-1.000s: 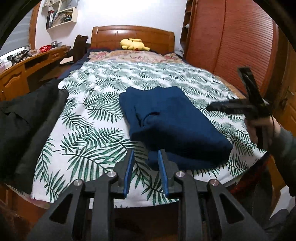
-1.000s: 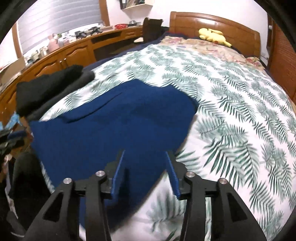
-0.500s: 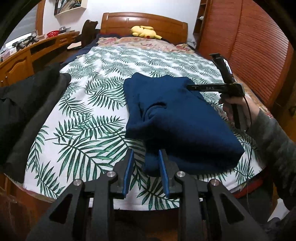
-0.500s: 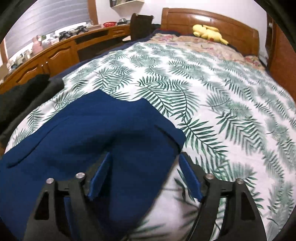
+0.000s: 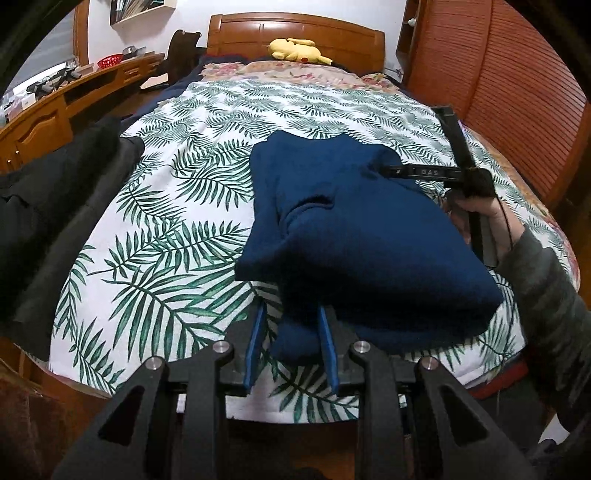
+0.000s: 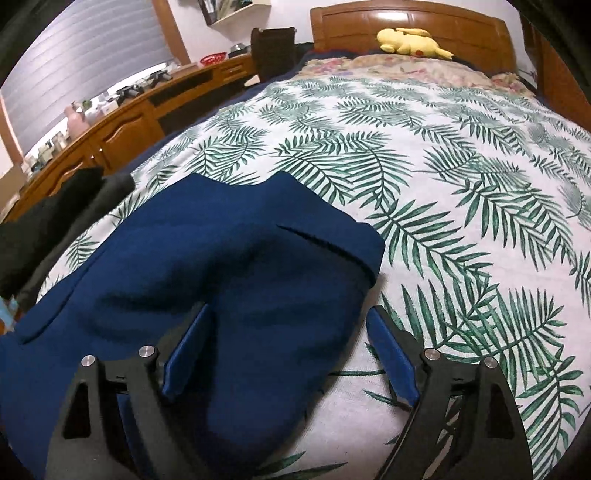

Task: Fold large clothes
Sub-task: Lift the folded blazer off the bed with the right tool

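Note:
A folded dark blue garment [image 5: 369,236] lies on the leaf-print bedsheet [image 5: 166,229], near the foot of the bed. My left gripper [image 5: 291,308] stands partly open around the garment's near corner; sheet shows between the cloth and the left pad. In the right wrist view the same garment [image 6: 229,266] fills the lower left. My right gripper [image 6: 288,312] straddles its right edge with the jaws opening wide, cloth between them but not pressed. The left wrist view shows that right gripper [image 5: 391,170] resting at the garment's far right side, held by a hand [image 5: 480,214].
A black garment [image 5: 55,221] is heaped on the bed's left edge. A yellow plush toy [image 5: 295,50] sits by the wooden headboard [image 5: 295,31]. A wooden desk [image 6: 122,125] with small items runs along the left, and a slatted wooden wardrobe [image 5: 517,92] stands on the right.
The right gripper came down onto the garment's right edge and its jaws spread wide. The left gripper slid forward, so the garment's near corner now lies between its pads.

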`<state>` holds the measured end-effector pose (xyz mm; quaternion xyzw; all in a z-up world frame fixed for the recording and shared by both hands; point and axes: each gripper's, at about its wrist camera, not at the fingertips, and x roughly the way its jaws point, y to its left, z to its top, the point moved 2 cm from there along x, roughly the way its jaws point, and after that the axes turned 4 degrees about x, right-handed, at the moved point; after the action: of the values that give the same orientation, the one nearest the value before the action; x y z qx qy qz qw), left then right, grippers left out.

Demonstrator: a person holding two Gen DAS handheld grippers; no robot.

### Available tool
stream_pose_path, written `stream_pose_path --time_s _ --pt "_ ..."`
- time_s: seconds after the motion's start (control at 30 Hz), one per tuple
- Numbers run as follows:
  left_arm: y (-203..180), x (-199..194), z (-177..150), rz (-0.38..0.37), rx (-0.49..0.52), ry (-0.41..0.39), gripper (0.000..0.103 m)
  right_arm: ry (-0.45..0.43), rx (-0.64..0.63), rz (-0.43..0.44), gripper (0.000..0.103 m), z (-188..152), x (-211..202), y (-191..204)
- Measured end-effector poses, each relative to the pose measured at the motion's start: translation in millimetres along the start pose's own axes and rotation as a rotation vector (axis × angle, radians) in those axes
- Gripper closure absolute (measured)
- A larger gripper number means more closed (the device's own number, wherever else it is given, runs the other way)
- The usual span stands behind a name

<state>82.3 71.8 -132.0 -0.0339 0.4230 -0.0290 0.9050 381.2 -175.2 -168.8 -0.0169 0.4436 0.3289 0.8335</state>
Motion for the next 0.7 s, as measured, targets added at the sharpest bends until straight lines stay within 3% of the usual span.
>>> stream_pose_path --time_s 0.2,0.5,0.7 --pt "-8 -9 0 -0.018 0.009 -0.009 0.075 0.007 0.013 0.015 0.016 0 2 -2" --pt "4 18 -17 -0.051 -0.059 0.054 0.070 0.023 0.032 0.049 0.016 0 5 -5" --pt "5 22 -20 -0.073 -0.075 0.048 0.070 0.036 0.034 0.069 0.019 0 7 -6"
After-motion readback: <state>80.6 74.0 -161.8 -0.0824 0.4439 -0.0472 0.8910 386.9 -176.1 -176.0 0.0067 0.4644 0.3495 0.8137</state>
